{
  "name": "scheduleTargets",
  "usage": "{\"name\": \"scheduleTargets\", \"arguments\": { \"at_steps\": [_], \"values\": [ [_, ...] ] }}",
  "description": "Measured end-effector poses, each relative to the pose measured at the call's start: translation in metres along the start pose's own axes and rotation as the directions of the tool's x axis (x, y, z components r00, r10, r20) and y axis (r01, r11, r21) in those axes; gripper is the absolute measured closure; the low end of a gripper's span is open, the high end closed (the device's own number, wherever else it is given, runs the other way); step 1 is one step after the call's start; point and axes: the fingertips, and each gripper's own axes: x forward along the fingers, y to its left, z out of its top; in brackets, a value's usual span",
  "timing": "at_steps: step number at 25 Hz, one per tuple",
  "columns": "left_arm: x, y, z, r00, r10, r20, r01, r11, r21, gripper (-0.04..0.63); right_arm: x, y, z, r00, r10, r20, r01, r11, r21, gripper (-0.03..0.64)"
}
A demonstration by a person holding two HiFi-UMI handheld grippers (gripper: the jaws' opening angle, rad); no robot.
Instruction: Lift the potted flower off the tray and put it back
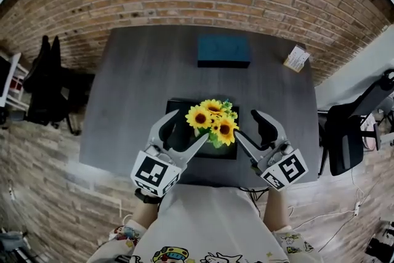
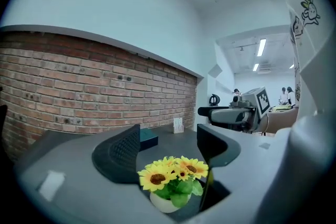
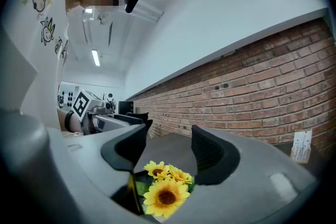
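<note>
The potted flower (image 1: 212, 122), a bunch of yellow sunflowers in a white pot (image 2: 163, 202), stands on the black tray (image 1: 177, 105) at the near middle of the grey table (image 1: 135, 83). My left gripper (image 1: 191, 125) hovers at the flowers' left, my right gripper (image 1: 246, 123) at their right, both held above the table. In the left gripper view the flowers (image 2: 173, 170) lie below and beyond the open jaws (image 2: 168, 144), untouched. The right gripper view shows the same: the flowers (image 3: 165, 189) sit under the open jaws (image 3: 168, 152). Neither gripper holds anything.
A teal box (image 1: 223, 50) lies at the table's far side, a small printed card (image 1: 297, 58) at its far right corner. An office chair (image 1: 345, 132) stands right of the table, dark chairs (image 1: 46, 80) to the left. A brick wall runs behind.
</note>
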Motion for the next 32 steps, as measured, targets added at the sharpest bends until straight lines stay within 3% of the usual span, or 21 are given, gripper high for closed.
{"name": "scheduleTargets", "arguments": {
  "at_steps": [4, 12, 22, 32],
  "values": [
    [-0.008, -0.004, 0.009, 1.0, 0.001, 0.017, -0.001, 1.0, -0.006, 0.321, -0.002, 0.007, 0.006, 1.0, 0.019, 0.016, -0.019, 0.999, 0.027, 0.372],
    [-0.025, -0.012, 0.009, 0.999, 0.025, 0.028, -0.025, 1.0, 0.001, 0.493, -0.014, 0.018, 0.011, 0.999, -0.016, 0.052, 0.015, 1.0, 0.02, 0.501],
    [-0.03, -0.019, 0.004, 0.999, 0.026, 0.037, -0.026, 1.0, -0.017, 0.583, -0.031, 0.022, 0.01, 0.995, -0.052, 0.08, 0.048, 0.998, 0.051, 0.615],
    [-0.03, -0.021, -0.002, 1.0, 0.001, 0.02, -0.001, 1.0, -0.011, 0.584, -0.036, 0.021, 0.003, 0.993, -0.09, 0.075, 0.088, 0.996, 0.022, 0.617]
  ]
}}
